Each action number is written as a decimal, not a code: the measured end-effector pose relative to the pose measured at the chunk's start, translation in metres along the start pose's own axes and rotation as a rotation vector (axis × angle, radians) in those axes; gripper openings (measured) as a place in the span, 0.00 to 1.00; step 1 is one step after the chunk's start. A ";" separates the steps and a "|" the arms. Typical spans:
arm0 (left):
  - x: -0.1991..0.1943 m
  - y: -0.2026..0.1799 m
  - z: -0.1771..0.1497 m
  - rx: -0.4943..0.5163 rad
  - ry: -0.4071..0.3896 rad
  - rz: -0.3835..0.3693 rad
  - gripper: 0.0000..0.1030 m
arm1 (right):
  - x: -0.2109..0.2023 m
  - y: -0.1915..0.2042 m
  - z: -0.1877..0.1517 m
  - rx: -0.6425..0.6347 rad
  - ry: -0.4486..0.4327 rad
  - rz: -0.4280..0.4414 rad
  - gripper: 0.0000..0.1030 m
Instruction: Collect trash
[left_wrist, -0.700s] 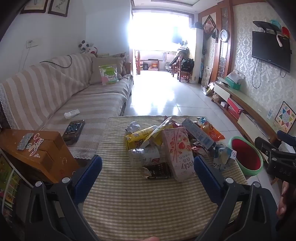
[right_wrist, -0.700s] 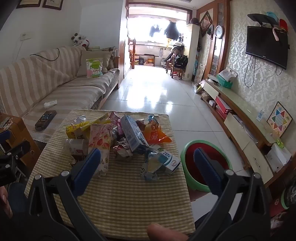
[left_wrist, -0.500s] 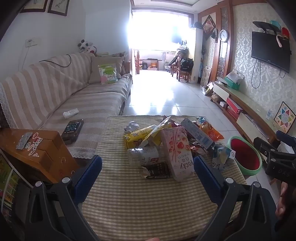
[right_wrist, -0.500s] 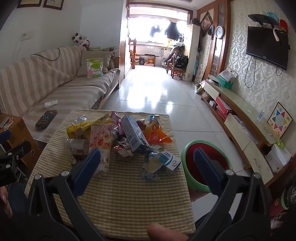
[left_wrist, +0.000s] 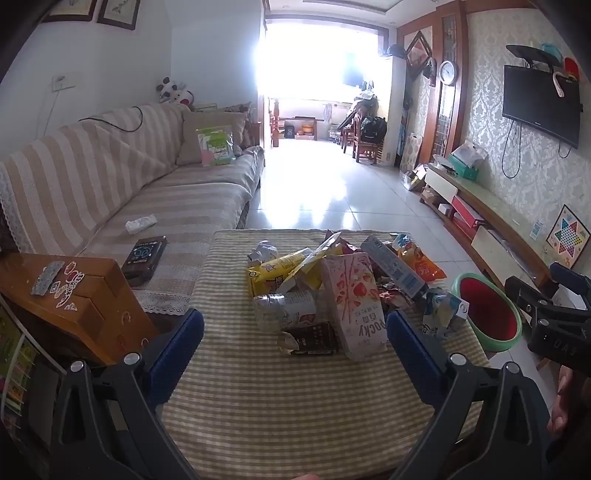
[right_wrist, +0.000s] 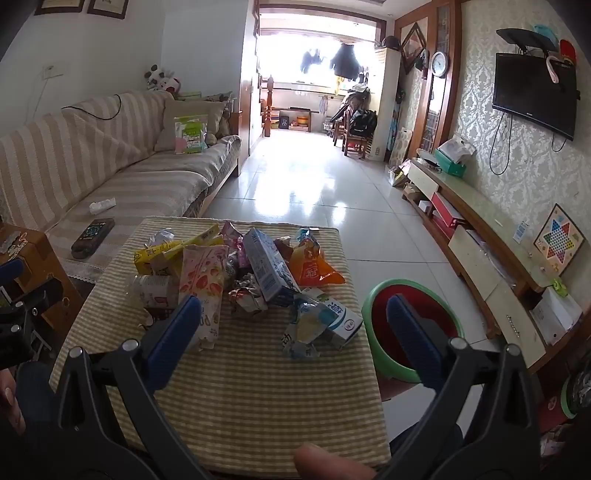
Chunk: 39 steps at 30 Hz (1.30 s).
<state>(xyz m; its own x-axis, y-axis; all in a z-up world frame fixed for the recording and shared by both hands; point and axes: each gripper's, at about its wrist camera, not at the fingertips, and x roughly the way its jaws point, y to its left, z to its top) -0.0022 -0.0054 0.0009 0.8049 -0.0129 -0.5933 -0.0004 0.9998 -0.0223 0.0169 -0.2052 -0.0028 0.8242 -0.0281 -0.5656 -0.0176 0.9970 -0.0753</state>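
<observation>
A pile of trash sits on the checked table (left_wrist: 295, 406): a pink Pocky box (left_wrist: 354, 306), a yellow wrapper (left_wrist: 277, 269), a clear plastic bottle (left_wrist: 284, 310), a dark wrapper (left_wrist: 314, 338), a blue-white carton (right_wrist: 269, 269), an orange bag (right_wrist: 314, 266) and a small milk carton (right_wrist: 332, 321). A green bin with a red inside (right_wrist: 406, 325) stands on the floor right of the table; it also shows in the left wrist view (left_wrist: 487, 314). My left gripper (left_wrist: 295, 332) is open and empty before the pile. My right gripper (right_wrist: 293, 317) is open and empty over the table's right part.
A striped sofa (left_wrist: 129, 192) runs along the left with a remote (left_wrist: 144, 254) on it. A wooden box (left_wrist: 70, 291) stands at the left of the table. A TV cabinet (right_wrist: 480, 236) lines the right wall. Tiled floor (right_wrist: 314, 184) lies beyond.
Both views have shifted very slightly; the grippers stay open and the trash has not moved.
</observation>
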 end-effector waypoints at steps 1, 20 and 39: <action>0.000 -0.001 0.000 0.000 0.000 0.001 0.92 | 0.001 0.000 -0.001 0.000 0.002 0.000 0.97; 0.002 0.001 -0.001 -0.007 0.004 -0.006 0.92 | 0.000 0.002 0.002 0.003 0.007 0.001 0.97; 0.001 -0.002 -0.002 -0.017 0.009 -0.015 0.92 | -0.001 0.001 0.002 0.004 0.007 0.005 0.97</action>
<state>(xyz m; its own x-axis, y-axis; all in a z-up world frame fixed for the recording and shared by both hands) -0.0025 -0.0073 -0.0013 0.7994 -0.0285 -0.6001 0.0016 0.9990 -0.0454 0.0171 -0.2042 -0.0005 0.8201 -0.0234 -0.5718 -0.0194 0.9974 -0.0688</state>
